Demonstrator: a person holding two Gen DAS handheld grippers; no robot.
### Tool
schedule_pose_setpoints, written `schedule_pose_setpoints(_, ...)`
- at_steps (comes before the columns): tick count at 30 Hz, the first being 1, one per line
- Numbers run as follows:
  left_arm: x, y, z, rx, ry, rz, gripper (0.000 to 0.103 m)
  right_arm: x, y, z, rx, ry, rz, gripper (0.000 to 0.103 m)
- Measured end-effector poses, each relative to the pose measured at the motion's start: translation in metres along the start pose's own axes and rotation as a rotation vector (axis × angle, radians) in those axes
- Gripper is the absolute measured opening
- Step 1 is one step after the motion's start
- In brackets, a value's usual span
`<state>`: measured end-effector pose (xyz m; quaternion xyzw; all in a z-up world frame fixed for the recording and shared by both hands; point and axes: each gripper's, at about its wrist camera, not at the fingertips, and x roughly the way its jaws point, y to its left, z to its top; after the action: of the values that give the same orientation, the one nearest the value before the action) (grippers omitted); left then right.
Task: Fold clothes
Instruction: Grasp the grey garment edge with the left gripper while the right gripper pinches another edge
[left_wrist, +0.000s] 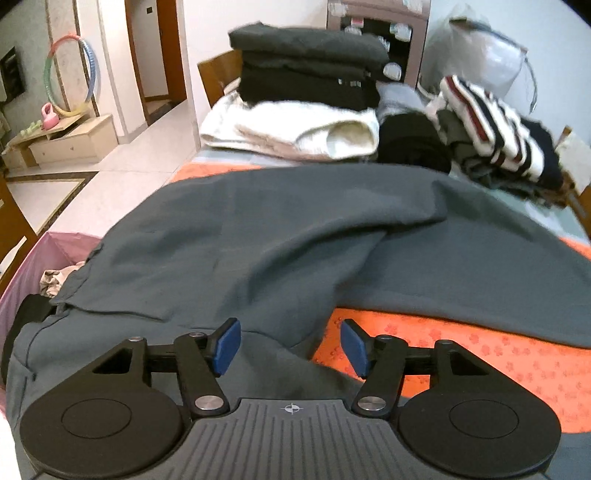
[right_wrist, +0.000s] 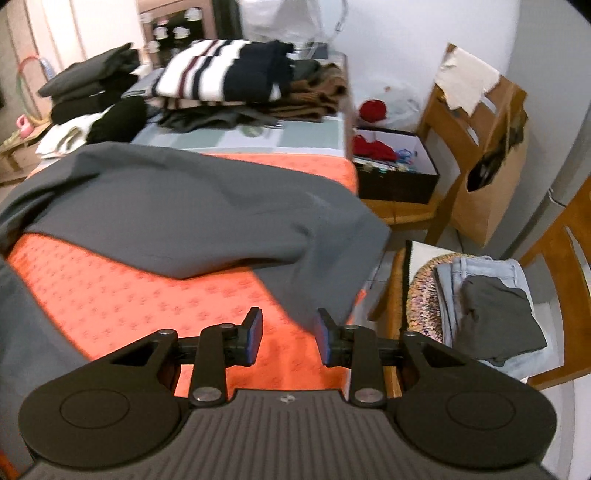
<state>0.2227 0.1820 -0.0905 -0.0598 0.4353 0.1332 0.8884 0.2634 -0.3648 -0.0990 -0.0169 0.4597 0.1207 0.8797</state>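
Left wrist view: a folded stack of dark clothes (left_wrist: 306, 66) sits on a white towel (left_wrist: 295, 133) in the upper middle of the frame, with a striped sweater (left_wrist: 491, 129) on a loose heap at upper right and a black bundle (left_wrist: 410, 142) between them. A pink hamper (left_wrist: 40, 258) shows at the left edge, holding crumpled cloth. The grey garment (left_wrist: 277, 236) lies spread and wrinkled across the middle of the frame on the orange mat (left_wrist: 461, 354), and one part droops over the left side toward the hamper. The left gripper (left_wrist: 290, 347) stands wide open at the bottom with nothing between its blue pads; grey cloth lies under the left pad, bare mat under the right.

Right wrist view: the striped sweater (right_wrist: 218, 74) and brown knitwear (right_wrist: 314, 96) crowd the top middle. A dark box (right_wrist: 395, 173) of red items sits at right, and a wooden chair (right_wrist: 554, 280) at lower right holds folded jeans (right_wrist: 487, 273). The grey garment (right_wrist: 192, 210) crosses the orange mat (right_wrist: 147, 306), and one corner hangs over the mat's right edge. The right gripper (right_wrist: 290, 338) is wide open and holds nothing; that hanging corner meets its right finger, though contact is uncertain. Open mat fills the lower left.
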Motion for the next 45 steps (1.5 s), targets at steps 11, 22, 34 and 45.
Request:
schedule_pose_setpoints(11, 0.023, -0.012, -0.003, -0.006, 0.053, 0.184, 0.054, 0.063, -0.035, 0.010, 0.114, 0.083, 0.014, 0.040)
schedule_pose_setpoints(22, -0.005, 0.007, 0.006, -0.207, 0.004, 0.277, 0.018, -0.015, -0.041, 0.054, 0.040, -0.187, -0.143, 0.002)
schedule_pose_setpoints(34, -0.046, 0.004, -0.005, -0.360, 0.002, 0.059, 0.050, -0.013, -0.077, 0.062, 0.024, -0.129, -0.312, 0.003)
schedule_pose_setpoints(45, -0.097, -0.047, -0.029, -0.107, -0.059, -0.126, 0.056, -0.049, -0.075, 0.020, 0.033, -0.081, -0.067, 0.022)
